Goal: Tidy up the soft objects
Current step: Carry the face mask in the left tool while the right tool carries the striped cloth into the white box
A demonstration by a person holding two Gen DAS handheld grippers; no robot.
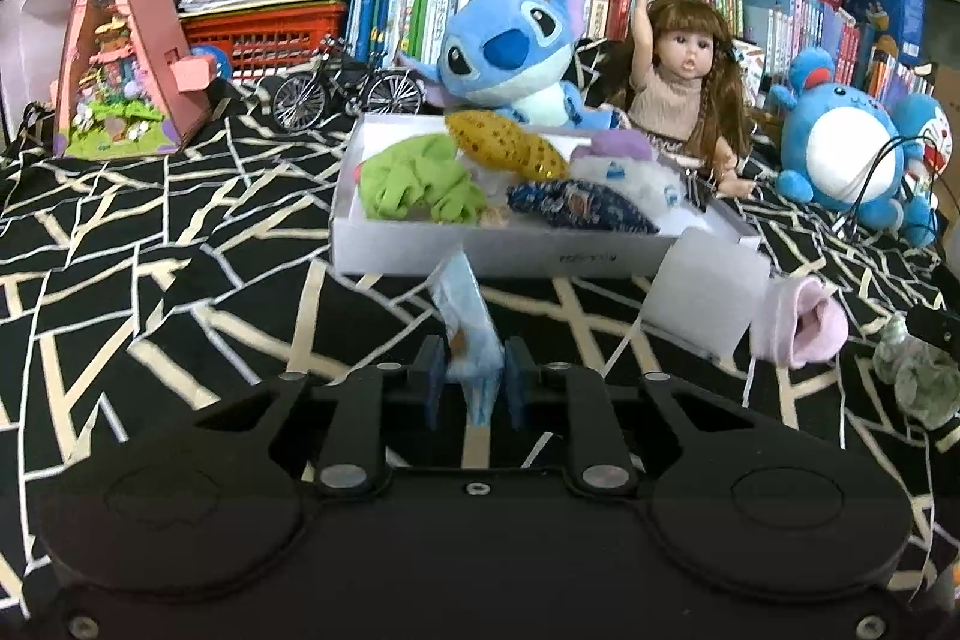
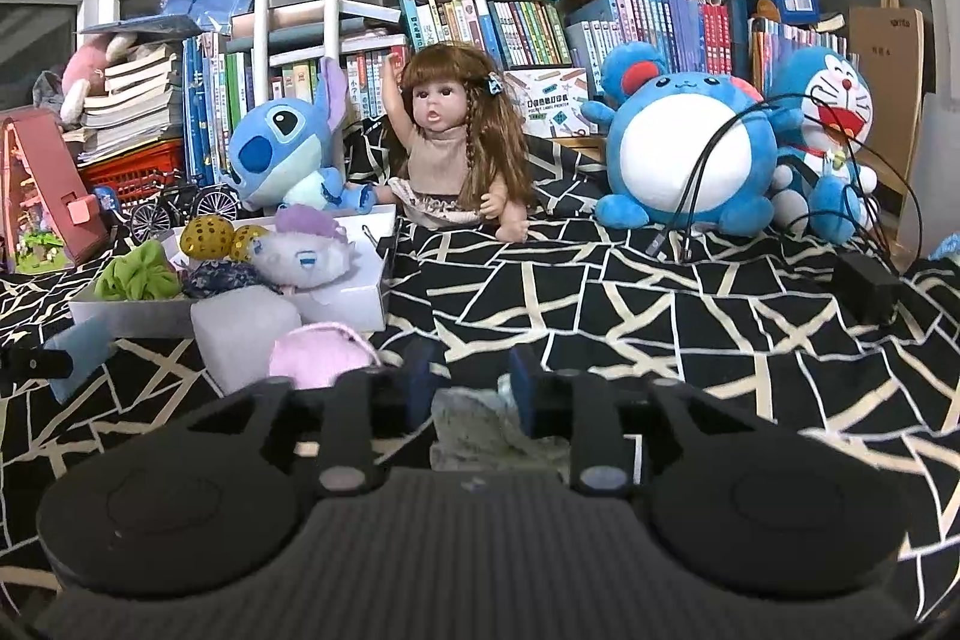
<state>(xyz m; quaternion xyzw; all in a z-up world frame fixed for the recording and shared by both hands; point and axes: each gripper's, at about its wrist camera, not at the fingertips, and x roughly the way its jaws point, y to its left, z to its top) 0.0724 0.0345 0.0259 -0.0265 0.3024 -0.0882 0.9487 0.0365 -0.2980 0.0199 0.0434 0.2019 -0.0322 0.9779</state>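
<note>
Now my left gripper (image 1: 474,376) is pinched on a pale blue soft item (image 1: 465,322), held up just before the white box (image 1: 480,256) that carries the green cloth (image 1: 420,184), gold spotted pouch (image 1: 510,142) and dark blue pouch (image 1: 576,205). Right of the box lie a white foam block (image 1: 708,298) and a pink sock (image 1: 804,328). My right gripper (image 2: 471,388) is partly spread around a grey-green cloth (image 2: 480,424); whether its pads press it I cannot tell.
</note>
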